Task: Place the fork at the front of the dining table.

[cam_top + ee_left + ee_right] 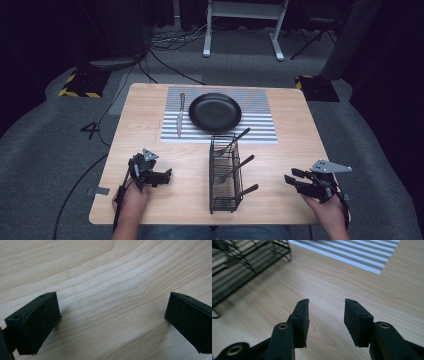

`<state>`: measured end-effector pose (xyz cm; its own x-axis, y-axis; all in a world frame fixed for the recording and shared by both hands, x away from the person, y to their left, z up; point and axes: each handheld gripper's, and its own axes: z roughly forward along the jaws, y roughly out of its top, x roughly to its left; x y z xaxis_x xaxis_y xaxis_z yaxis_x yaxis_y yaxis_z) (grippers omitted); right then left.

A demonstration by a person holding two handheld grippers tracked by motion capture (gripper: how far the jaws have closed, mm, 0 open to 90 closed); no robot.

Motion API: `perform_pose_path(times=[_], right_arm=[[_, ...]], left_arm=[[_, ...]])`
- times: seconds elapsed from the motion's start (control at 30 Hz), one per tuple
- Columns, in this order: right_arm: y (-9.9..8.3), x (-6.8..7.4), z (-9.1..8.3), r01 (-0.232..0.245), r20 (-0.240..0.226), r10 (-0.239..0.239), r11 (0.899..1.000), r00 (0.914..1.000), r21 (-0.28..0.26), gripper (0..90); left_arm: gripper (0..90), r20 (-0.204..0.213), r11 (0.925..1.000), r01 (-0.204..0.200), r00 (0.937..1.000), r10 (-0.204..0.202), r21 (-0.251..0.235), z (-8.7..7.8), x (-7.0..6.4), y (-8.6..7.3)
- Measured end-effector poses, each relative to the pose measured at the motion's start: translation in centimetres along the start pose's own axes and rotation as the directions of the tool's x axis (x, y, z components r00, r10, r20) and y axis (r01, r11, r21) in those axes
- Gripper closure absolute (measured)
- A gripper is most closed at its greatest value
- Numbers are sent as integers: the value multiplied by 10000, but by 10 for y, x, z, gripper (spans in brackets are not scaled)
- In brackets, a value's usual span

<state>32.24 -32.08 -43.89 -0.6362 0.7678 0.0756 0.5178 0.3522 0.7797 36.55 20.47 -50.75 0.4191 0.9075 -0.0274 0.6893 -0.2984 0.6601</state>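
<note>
A black plate [215, 112] lies on a grey-and-white striped placemat [260, 127] at the far middle of the wooden table [290, 155]. A silver knife [180, 115] rests on the mat left of the plate. In front of the mat stands a black wire caddy [223, 175] holding several utensils with dark handles. My left gripper [166, 176] hovers near the table's front left, open, with bare wood between its pads [37, 322]. My right gripper [293, 178] sits at the front right, open and empty, its pads [358, 322] pointing toward the caddy [244, 262] and the mat [352, 252].
Cables, a white desk frame [245, 25] and yellow-black floor plates [80, 85] lie on the grey carpet beyond the table. Bare wood spreads on both sides of the caddy.
</note>
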Motion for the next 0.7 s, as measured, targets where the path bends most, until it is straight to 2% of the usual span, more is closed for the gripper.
perform_pose_path(times=[0.07, 0.13, 0.2, 0.23, 0.3, 0.37, 0.4, 0.5, 0.53, 0.63, 0.7], right_arm=[[2, 3, -2, 38, -109, -39, 10000, 9999, -39, 574], [13, 19, -7, 357, -485, -362, 9993, 9982, -113, 588], [16, 22, -8, 442, -525, -448, 9989, 9976, -132, 588], [21, 31, -11, 659, -676, -670, 9976, 9955, -192, 588], [25, 38, -13, 868, -855, -882, 9960, 9924, -195, 587], [26, 41, -14, 937, -927, -951, 9954, 9911, -190, 586], [30, 49, -17, 1158, -1084, -1176, 9930, 9871, -235, 581], [34, 54, -20, 1248, -1283, -1278, 9917, 9835, -315, 577], [37, 60, -22, 1353, -1498, -1396, 9901, 9788, -385, 574], [43, 70, -22, 1521, -1750, -1574, 9874, 9719, -434, 570], [44, 73, -22, 1556, -1829, -1611, 9868, 9698, -442, 570]], left_arm=[[0, 24, 10000, 23, 10000, -23, 7, 0, 0, 0], [0, 26, 10000, 33, 10000, -33, 17, 1, 0, 1], [0, 33, 10000, 29, 10000, -29, 14, 1, 0, 1], [0, 28, 10000, 27, 10000, -27, 15, 1, 0, 1], [0, 27, 10000, 29, 10000, -29, 15, 1, 0, 1], [0, 27, 10000, 30, 10000, -30, 14, 1, 0, 1], [0, 27, 10000, 29, 10000, -29, 16, 1, 0, 1], [0, 27, 10000, 29, 10000, -29, 15, 1, 0, 1], [0, 28, 10000, 31, 10000, -31, 17, 1, 0, 1], [0, 29, 10000, 29, 10000, -29, 18, 1, 0, 1], [0, 28, 10000, 29, 10000, -29, 17, 1, 0, 1]])
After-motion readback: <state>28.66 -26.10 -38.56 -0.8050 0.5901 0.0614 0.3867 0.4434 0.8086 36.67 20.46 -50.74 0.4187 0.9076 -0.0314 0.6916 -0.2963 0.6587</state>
